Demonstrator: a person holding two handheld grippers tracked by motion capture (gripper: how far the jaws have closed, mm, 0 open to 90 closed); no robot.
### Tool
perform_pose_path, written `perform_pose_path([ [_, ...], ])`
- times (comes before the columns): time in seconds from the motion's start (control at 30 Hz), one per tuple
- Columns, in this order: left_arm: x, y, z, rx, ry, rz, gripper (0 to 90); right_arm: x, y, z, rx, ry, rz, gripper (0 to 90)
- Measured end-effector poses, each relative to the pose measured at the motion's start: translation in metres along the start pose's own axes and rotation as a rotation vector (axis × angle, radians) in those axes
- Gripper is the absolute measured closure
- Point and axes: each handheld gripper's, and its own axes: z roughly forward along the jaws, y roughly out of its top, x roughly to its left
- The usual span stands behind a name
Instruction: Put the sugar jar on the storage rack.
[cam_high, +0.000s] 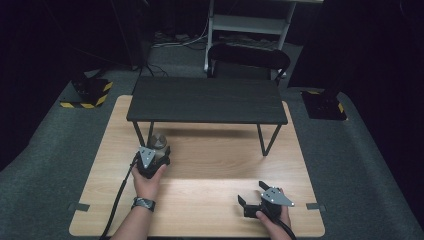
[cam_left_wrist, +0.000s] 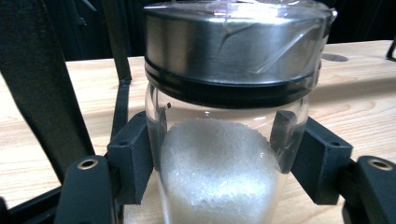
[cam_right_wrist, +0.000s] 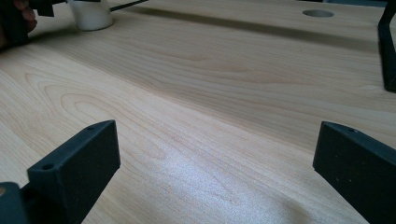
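A: So, where was the jar (cam_left_wrist: 229, 140)?

B: It stood on the wooden table (cam_high: 210, 175), just in front of the little black shelf (cam_high: 207, 100), near its left leg. It had a shiny metal lid and white grains inside.

A: Who had it?

B: The left gripper (cam_high: 152, 160). Both black pads pressed the glass, one on each side, under the lid.

A: Was that a good hold?

B: I thought so. The jar sat straight up in the middle. To lift it well, it needed to stay tight and go up slowly, without tipping.

A: And the right gripper (cam_right_wrist: 217, 172)?

B: It waited well apart, low over bare wood, jaws wide with nothing in them.
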Motion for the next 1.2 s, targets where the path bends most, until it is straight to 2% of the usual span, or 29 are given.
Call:
perform_pose_path([
  [0.07, 0.005, 0.001, -0.004, 0.007, -0.033, 0.006, 31.4, 0.000, 0.000, 0.000, 0.000, 0.000, 0.000, 0.3],
  [0.13, 0.007, 0.001, -0.005, 0.009, -0.046, 0.010, 31.4, 0.000, 0.000, 0.000, 0.000, 0.000, 0.000, 0.3],
  [0.2, 0.011, 0.002, -0.008, 0.014, -0.079, 0.033, 31.4, 0.000, 0.000, 0.000, 0.000, 0.001, -0.001, 0.3],
  [0.27, 0.016, 0.002, -0.012, 0.012, -0.118, 0.034, 31.3, 0.000, 0.000, 0.000, 0.001, 0.001, 0.001, 0.3],
  [0.43, 0.026, 0.001, -0.022, -0.001, -0.203, 0.058, 31.4, 0.000, 0.000, 0.000, 0.001, -0.001, 0.000, 0.3],
  [0.6, 0.028, 0.007, -0.037, -0.037, -0.249, 0.068, 31.4, 0.001, 0.001, 0.000, 0.002, -0.003, -0.001, 0.3],
  [0.7, 0.027, 0.012, -0.042, -0.041, -0.252, 0.065, 31.4, 0.001, 0.001, 0.000, 0.002, -0.003, -0.001, 0.3],
  [0.8, 0.023, 0.028, -0.051, -0.042, -0.254, 0.067, 31.4, 0.001, 0.001, 0.000, 0.003, -0.004, -0.001, 0.3],
  [0.87, 0.022, 0.031, -0.052, -0.044, -0.255, 0.065, 31.4, 0.001, 0.001, 0.000, 0.003, -0.004, 0.000, 0.3],
  [0.93, 0.019, 0.047, -0.059, -0.051, -0.256, 0.064, 31.4, 0.001, 0.001, 0.000, 0.003, -0.004, 0.000, 0.3],
  [1.0, 0.018, 0.051, -0.061, -0.052, -0.256, 0.066, 31.4, 0.001, 0.001, 0.000, 0.003, -0.003, 0.000, 0.3],
  [1.13, 0.013, 0.078, -0.071, -0.067, -0.264, 0.080, 31.4, 0.000, 0.000, 0.000, 0.001, -0.002, 0.001, 0.3],
  [1.2, 0.012, 0.081, -0.072, -0.070, -0.264, 0.080, 31.4, 0.000, 0.000, 0.000, 0.001, -0.002, 0.002, 0.3],
])
